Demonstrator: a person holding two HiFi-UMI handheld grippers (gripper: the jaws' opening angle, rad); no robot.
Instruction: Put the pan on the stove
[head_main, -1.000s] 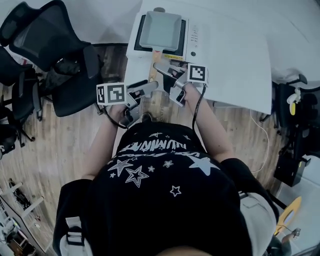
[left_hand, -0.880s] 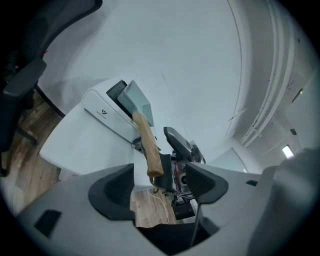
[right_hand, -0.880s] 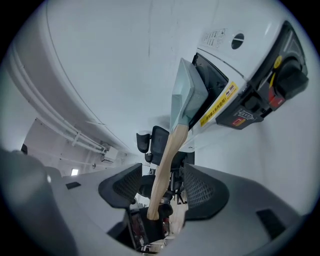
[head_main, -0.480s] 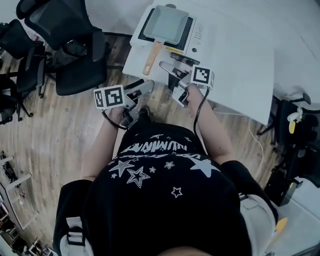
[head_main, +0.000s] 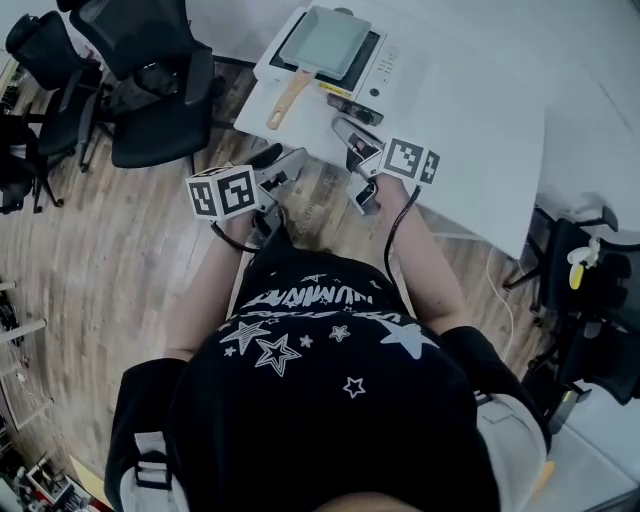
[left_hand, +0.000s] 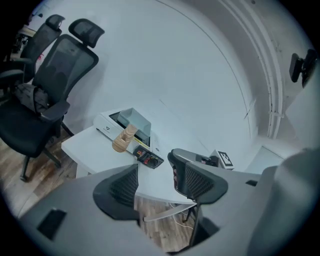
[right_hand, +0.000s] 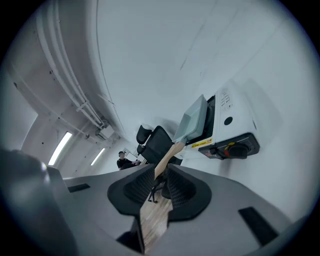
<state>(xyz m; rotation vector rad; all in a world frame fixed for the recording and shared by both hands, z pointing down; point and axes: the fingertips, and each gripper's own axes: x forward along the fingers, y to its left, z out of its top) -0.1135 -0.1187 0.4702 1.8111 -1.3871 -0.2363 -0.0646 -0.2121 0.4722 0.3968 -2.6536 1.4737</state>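
White table (head_main: 470, 130) fills the upper right; wood floor (head_main: 110, 260) and black chairs (head_main: 150, 90) lie upper left. The left gripper (left_hand: 152, 162) gapes empty; the right gripper (right_hand: 160, 172) is closing its jaws, seemingly on nothing.

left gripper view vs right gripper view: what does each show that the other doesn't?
Only the left gripper view: the marker cube of the right claw, whose jaws are closing with nothing between them. Only the right gripper view: ceiling light strips, pipes, a distant person. Both: the pan sitting on the stove, its wooden handle, the stove's knob, a black office chair.
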